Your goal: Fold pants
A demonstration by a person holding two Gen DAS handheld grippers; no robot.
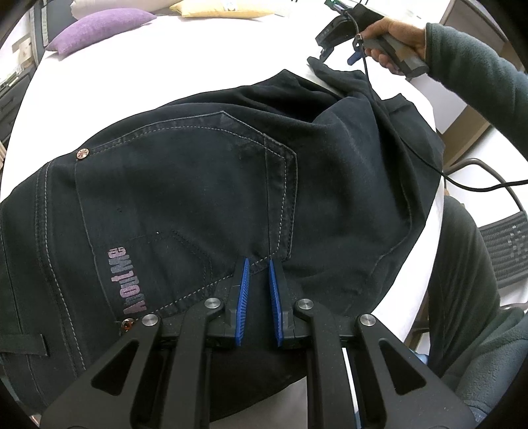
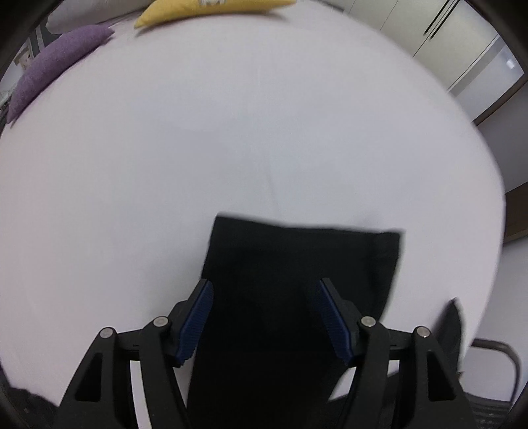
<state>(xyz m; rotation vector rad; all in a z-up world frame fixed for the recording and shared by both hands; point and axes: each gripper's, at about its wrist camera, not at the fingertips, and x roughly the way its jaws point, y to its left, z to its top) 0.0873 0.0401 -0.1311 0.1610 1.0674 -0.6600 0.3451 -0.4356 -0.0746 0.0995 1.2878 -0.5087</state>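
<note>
Left gripper [image 1: 258, 264] jaws pinch the pants [image 1: 204, 184] beside the back pocket [image 1: 184, 184]; right gripper [image 2: 265, 290] jaws, wide, straddle the hem end, legs running toward it.

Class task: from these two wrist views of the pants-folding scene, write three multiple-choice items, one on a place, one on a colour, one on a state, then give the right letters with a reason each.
1. Where does the purple cushion lie on the white bed sheet?
A. at the far left
B. under the pants
C. between the right tongs

2. What colour are the ribbed pads on both tongs?
A. red
B. blue
C. green

3. How do the left tongs stand on the dark denim pants?
A. wide open above them
B. resting on the cushion
C. shut, pinching the cloth

Answers:
1 A, the cushion sits at the upper left edge in both views.
2 B, blue pads show on the left pair, and likewise on the right tongs.
3 C, the pads nearly meet, with a fold of denim between them.
</note>
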